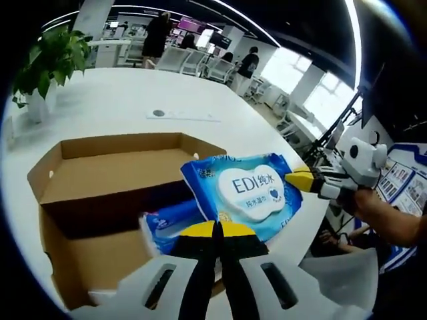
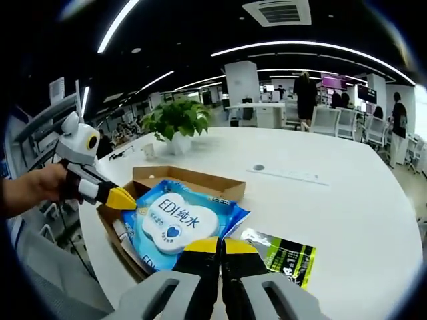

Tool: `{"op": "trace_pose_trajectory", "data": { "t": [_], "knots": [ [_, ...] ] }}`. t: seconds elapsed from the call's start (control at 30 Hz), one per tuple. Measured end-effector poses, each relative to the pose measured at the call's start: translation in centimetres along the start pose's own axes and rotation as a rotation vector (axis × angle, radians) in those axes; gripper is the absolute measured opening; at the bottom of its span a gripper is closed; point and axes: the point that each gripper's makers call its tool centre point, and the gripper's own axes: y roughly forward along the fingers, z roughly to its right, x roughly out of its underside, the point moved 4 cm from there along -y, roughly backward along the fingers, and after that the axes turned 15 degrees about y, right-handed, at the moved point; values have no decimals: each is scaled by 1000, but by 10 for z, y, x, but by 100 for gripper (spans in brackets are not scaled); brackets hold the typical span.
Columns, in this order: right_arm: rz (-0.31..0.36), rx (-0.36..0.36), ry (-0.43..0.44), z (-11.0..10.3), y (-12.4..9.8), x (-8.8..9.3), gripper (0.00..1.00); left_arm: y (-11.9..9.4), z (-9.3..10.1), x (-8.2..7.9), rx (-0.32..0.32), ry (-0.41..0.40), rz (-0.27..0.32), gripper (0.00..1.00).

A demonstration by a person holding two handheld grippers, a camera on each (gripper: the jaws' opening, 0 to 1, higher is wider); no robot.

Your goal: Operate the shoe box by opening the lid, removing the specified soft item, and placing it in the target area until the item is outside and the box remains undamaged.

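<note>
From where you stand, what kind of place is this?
Probably an open-plan office: a large white table with a potted plant, rows of desks and chairs behind, and long strip lights overhead.

The wipes pack [image 1: 248, 193] was blue with a white cloud-shaped label bearing blue lettering. The shoe box [image 1: 100, 173] was plain brown cardboard. A green-and-black packet [image 2: 287, 257] lay on the white surface [image 2: 347, 213]. Each hand-held gripper had yellow tips.
</note>
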Motion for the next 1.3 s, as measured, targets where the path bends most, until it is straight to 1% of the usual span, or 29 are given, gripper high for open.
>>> {"op": "trace_pose_trajectory", "data": {
  "t": [0.23,0.33,0.5,0.93,1.1,1.3],
  "knots": [
    [12,18,29,14,-9,-3,0,10,9,-8,12,22,-4,0],
    [16,25,38,20,-12,-4,0,15,11,-11,17,21,-3,0],
    [25,40,54,30,-18,-5,0,25,21,-15,24,24,0,0],
    [36,85,76,60,-35,-4,0,50,40,-23,51,34,-7,0],
    [34,101,80,70,-38,-3,0,62,46,-24,62,39,-16,0],
    [30,113,83,81,-37,-3,0,73,48,-26,66,41,-24,0]
  ]
}}
